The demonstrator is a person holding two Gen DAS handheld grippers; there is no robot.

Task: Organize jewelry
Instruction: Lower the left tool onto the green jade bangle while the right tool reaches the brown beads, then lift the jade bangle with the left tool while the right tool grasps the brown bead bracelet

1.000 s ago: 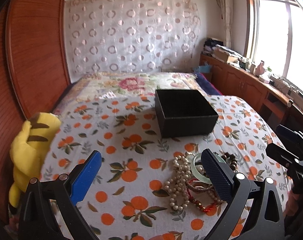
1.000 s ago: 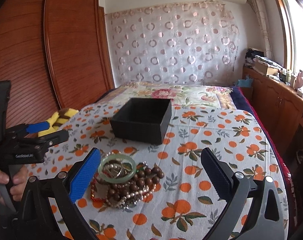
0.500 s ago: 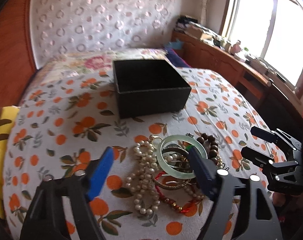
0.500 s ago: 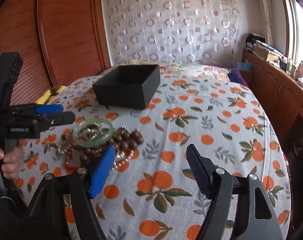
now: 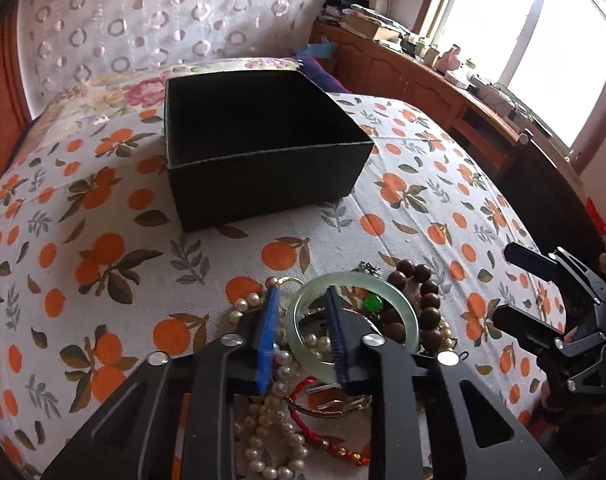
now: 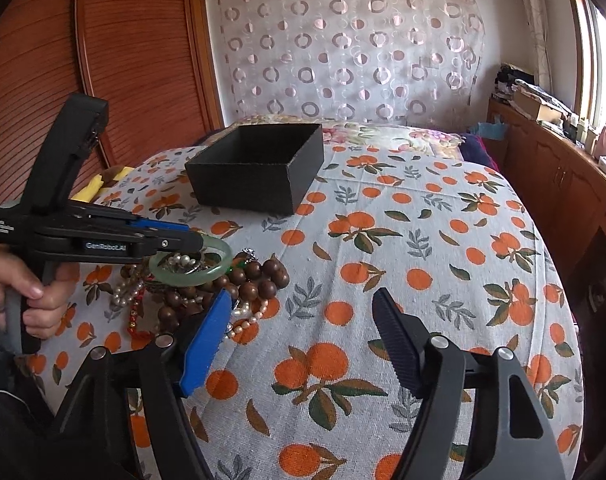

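Left wrist view: the left tool (image 5: 301,320) has just been closing, and its jaws now clamp the near-left rim of a pale green jade bangle (image 5: 353,312), one finger outside the ring and one inside. The bangle lies on top of a tangled heap of jewelry at 6 o'clock in the frame: a white pearl strand (image 5: 271,432), dark brown wooden beads (image 5: 419,284) and a red cord bracelet (image 5: 327,444). An open black square box (image 5: 263,148) stands at 12 o'clock from the heap, well apart, on the bed's orange-print cover (image 5: 103,240). The right tool (image 5: 515,288) appears at 3 o'clock.

Right wrist view: the right tool (image 6: 303,316) hangs with jaws parted and nothing between them, above bare cover just beside the heap. A hand (image 6: 27,292) at 9 o'clock grips the left tool's handle; that tool's tips sit at the bangle (image 6: 191,264). The box (image 6: 259,168) stands at 11 o'clock.
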